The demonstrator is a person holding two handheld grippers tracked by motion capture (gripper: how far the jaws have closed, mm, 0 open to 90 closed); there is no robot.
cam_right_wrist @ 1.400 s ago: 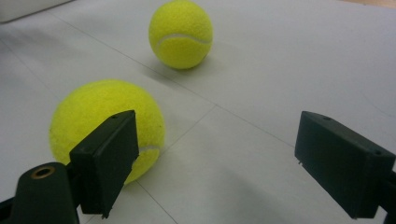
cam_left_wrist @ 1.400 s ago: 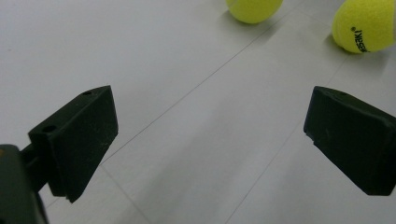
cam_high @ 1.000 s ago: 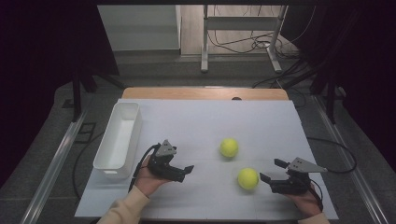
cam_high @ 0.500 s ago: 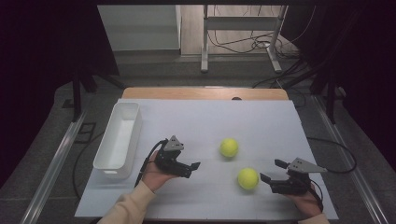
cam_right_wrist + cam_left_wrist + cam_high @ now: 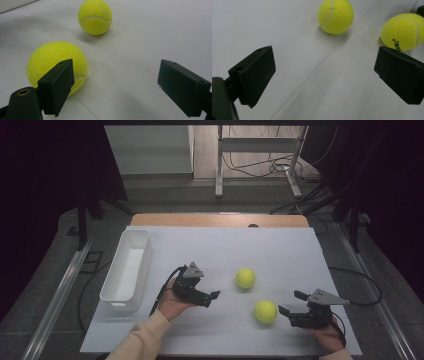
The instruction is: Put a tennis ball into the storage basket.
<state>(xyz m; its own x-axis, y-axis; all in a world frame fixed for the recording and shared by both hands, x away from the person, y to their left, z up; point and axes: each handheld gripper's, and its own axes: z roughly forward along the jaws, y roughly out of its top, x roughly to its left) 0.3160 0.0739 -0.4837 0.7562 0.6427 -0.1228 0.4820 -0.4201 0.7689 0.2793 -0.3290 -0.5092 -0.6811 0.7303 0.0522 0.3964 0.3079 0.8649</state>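
My left tool (image 5: 212,296) hovers just above the white surface (image 5: 280,250), jaws spread wide with nothing between them, pointed right toward the far ball (image 5: 245,278). My right tool (image 5: 291,304) sits low at the near right, jaws also wide apart and empty, with the near ball (image 5: 265,311) just beside its left jaw. The two balls lie near each other, apart, in the middle of the surface; the white bin (image 5: 127,270) stands at the left, well apart from both.

The risk, as I judge it, is a nudge: these balls roll freely, so a jaw tip that clips one off-centre would send it away, perhaps into the other ball or toward the near edge. Closing too high would squeeze it out.

The right gripper view shows the near ball (image 5: 57,66) partly behind my left jaw, not between the jaws. The left gripper view shows printed lettering on that ball (image 5: 403,31). The high view alone takes in the bin.
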